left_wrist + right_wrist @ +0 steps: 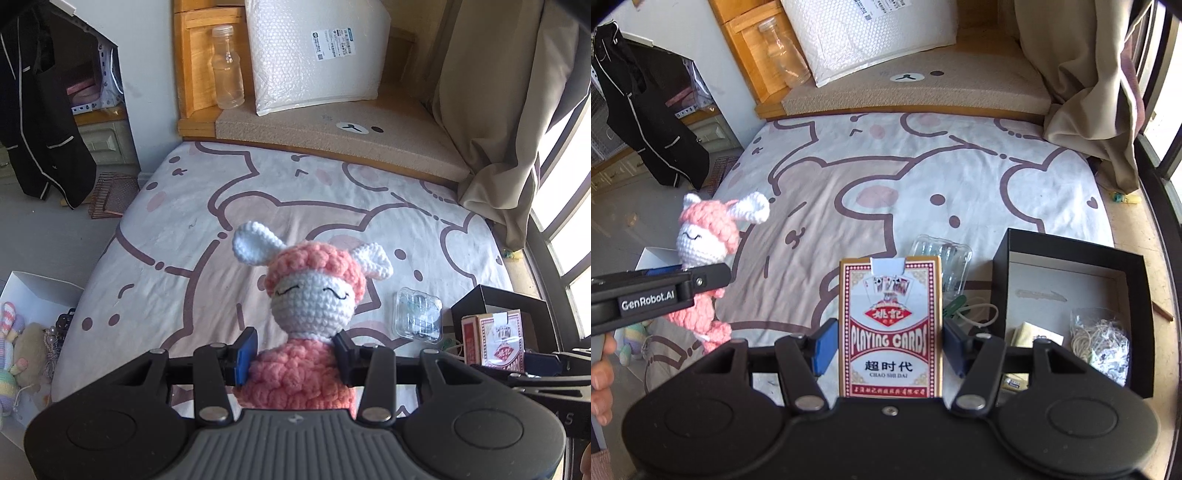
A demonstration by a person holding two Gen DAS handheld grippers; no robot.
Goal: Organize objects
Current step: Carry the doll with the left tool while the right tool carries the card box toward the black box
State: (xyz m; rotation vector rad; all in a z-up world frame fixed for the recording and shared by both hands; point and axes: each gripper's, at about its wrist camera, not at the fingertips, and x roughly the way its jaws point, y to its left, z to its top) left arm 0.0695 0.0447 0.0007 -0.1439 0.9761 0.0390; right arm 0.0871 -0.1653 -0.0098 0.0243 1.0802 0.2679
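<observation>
The left tongs grip a pink-and-white crochet doll by its body, head upright, held above the bed. The right tongs clamp a pack of playing cards upright by its side edges. Just beyond lies a clear plastic case on the bedsheet, with an open black box to its right. Farther off, a clear bottle stands beside a bubble-wrap parcel.

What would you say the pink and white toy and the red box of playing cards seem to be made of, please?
The pink and white crocheted toy looks like soft matte yarn: looped stitches show all over. The red box of playing cards looks like printed card, slightly glossy, with crisp folded edges and a paper seal.
</observation>
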